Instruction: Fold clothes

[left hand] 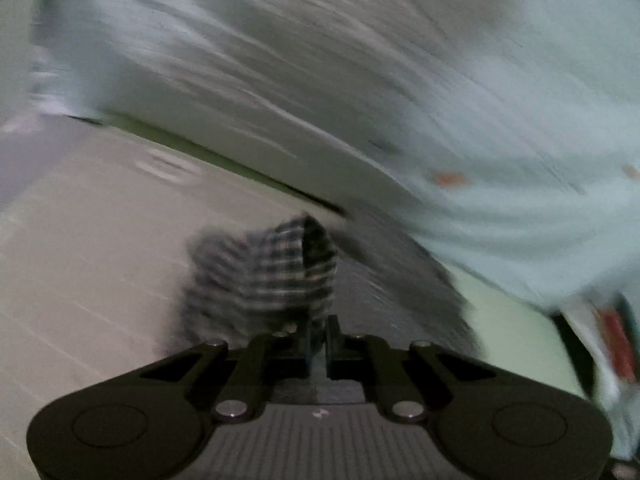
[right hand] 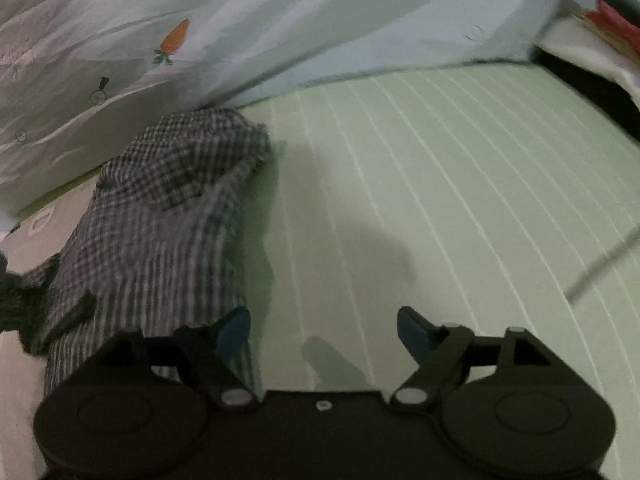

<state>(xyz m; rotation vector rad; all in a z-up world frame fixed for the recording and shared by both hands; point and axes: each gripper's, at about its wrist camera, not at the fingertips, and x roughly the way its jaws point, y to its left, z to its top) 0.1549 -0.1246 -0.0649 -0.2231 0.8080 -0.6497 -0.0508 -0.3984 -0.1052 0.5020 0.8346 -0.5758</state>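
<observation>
A fold is being carried: the checked garment (right hand: 160, 216), lying bunched on the striped green bed (right hand: 440, 184), is being pinched at one edge by the left gripper (left hand: 318, 340), while the right gripper (right hand: 324, 332), jaws spread and empty, is probably being readied for the near edge.

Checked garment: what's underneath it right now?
The checked garment lies on the green striped sheet, bare to its right. Whatever is directly beneath is covered. The left hand-held gripper pinches its fabric.

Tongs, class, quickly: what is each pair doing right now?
Left tongs: closed, pinching the checked garment.
Right tongs: open, holding nothing, above the green striped sheet.
</observation>
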